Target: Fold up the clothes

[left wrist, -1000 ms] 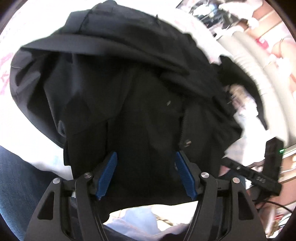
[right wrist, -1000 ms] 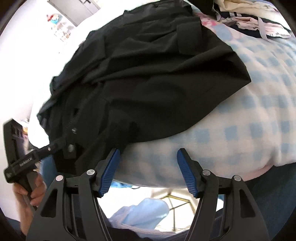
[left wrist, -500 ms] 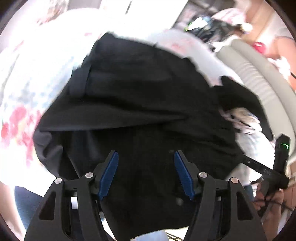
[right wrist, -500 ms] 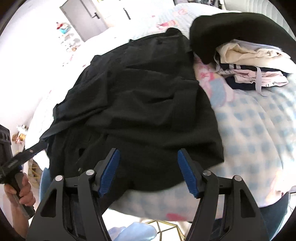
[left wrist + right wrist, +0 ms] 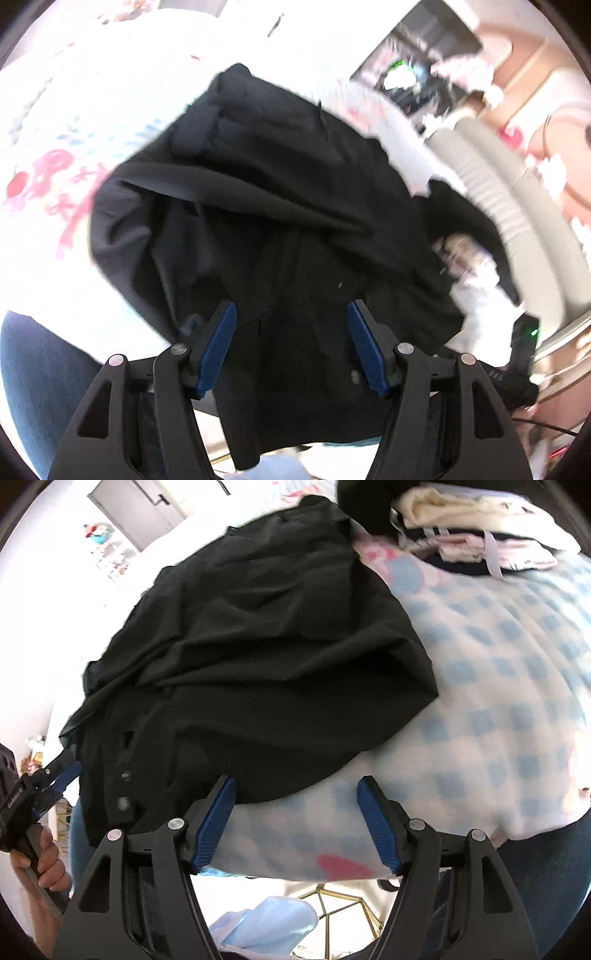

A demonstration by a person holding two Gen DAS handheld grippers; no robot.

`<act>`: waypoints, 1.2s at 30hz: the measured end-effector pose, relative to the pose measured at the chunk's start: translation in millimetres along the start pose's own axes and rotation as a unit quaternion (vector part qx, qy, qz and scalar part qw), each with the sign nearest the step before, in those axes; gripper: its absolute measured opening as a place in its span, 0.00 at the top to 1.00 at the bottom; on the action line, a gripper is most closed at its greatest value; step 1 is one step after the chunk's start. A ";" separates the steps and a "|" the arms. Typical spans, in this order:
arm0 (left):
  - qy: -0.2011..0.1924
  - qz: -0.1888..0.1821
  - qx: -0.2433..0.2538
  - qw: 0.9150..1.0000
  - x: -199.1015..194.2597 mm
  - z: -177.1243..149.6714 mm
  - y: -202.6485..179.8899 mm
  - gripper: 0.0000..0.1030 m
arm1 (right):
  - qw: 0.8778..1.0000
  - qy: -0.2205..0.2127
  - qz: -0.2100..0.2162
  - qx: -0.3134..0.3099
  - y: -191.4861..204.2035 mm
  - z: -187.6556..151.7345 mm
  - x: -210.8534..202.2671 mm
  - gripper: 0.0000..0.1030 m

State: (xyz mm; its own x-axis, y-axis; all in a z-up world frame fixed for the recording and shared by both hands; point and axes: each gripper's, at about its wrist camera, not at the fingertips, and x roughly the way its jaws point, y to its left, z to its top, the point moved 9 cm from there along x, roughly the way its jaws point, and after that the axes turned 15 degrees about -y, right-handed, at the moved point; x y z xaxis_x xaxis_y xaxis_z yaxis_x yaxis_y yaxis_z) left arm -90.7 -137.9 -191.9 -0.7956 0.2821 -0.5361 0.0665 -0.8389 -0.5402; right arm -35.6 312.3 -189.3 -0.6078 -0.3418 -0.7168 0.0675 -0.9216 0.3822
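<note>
Right wrist view: left gripper [image 5: 61, 771] body bears white lettering, unreadable.

Soft bed cover in pale blue-and-white check [image 5: 498, 686], with pink and red cartoon prints [image 5: 40, 177] towards its far side. Beyond the bed: grey flat-panel door with a dark lever handle [image 5: 136, 509] in a white wall. Beside the bed: padded headboard, beige, ribbed in channels [image 5: 517, 206]. Below the bed's near edge: gold wire frame [image 5: 347, 904]. Strong, washed-out daylight.

Bright overexposed daylight, motion blur, fisheye warping
</note>
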 end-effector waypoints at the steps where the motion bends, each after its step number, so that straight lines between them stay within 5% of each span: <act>1: 0.011 -0.009 -0.018 1.000 1.0 -4.8 2.7 0.37 | 1.000 -0.002 0.022 0.008 6.1 0.7 0.2 0.32; 3: 0.054 -0.028 -0.053 0.997 9.9 -23.3 4.6 0.38 | 0.996 0.012 0.078 0.045 18.3 -2.8 8.8 0.30; 5: 0.076 -0.009 -0.029 0.997 16.0 -41.7 -1.3 0.39 | 0.987 0.040 0.118 0.098 22.9 -14.5 23.9 0.30; 9: 0.039 0.018 -0.032 0.999 10.5 -35.3 1.1 0.39 | 0.991 0.048 0.096 0.075 25.3 -25.9 29.4 0.37; 12: 0.016 -0.001 -0.046 0.999 5.4 -22.1 10.0 0.36 | 0.990 0.036 0.102 0.090 23.4 -20.8 25.0 0.35; 14: 0.037 -0.026 -0.046 0.998 13.1 -25.6 12.1 0.31 | 0.987 0.031 0.107 0.112 19.1 -14.3 24.4 0.31; 16: 0.048 -0.009 -0.045 0.998 20.1 -27.0 17.9 0.32 | 0.987 0.032 0.103 0.117 18.8 -6.9 26.8 0.30; 21: -0.019 -0.007 -0.069 0.997 2.0 -9.6 25.9 0.35 | 0.990 0.026 0.104 0.096 30.8 -7.5 29.7 0.29; 28: -0.046 0.100 -0.031 0.993 -9.3 2.6 34.5 0.42 | 0.983 -0.001 0.143 0.119 45.1 -0.9 21.2 0.31; 34: 0.054 0.061 -0.072 0.994 31.7 -18.1 45.6 0.38 | 0.985 0.010 0.116 0.125 32.4 -9.5 39.0 0.30; 36: 0.061 0.054 -0.063 0.995 36.8 -20.3 43.4 0.36 | 0.985 0.005 0.120 0.124 33.7 -16.7 42.5 0.31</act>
State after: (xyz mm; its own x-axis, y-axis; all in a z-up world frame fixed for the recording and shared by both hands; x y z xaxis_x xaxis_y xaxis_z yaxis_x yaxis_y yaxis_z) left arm -104.8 -154.5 -248.2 -0.7016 0.2539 -0.6658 0.2292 -0.8042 -0.5483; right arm -46.0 263.6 -216.7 -0.5906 -0.5473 -0.5930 0.0128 -0.7411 0.6713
